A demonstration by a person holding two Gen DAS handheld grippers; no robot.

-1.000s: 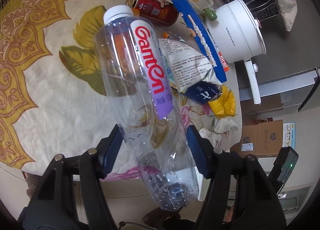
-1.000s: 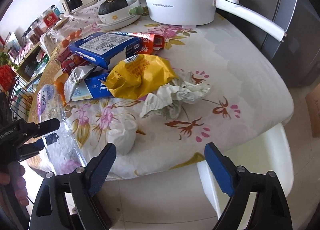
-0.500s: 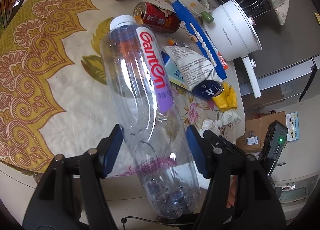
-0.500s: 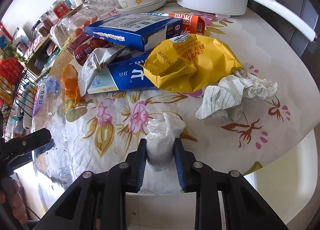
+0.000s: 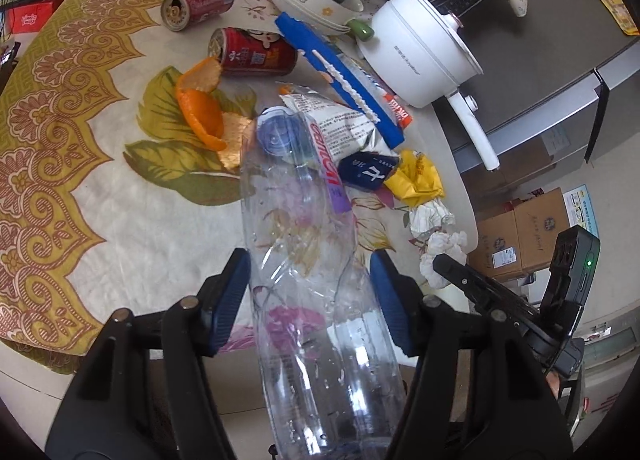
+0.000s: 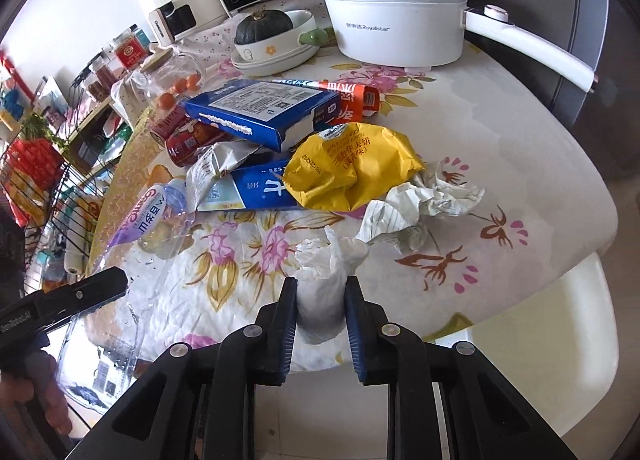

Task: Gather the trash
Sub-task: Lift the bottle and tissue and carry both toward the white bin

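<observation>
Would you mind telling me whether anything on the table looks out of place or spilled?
Two red cans lie tipped on their sides, orange peel sits loose on the cloth, and wrappers such as the yellow packet are heaped beside crumpled paper.

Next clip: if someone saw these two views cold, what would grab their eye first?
The clear plastic Ganten water bottle, gripped by the left claw, fills the middle of the left wrist view. In the right wrist view, the right claw pinches a crumpled white tissue at the table's near edge. Behind it sits a heap of litter topped by a yellow snack wrapper.
</observation>
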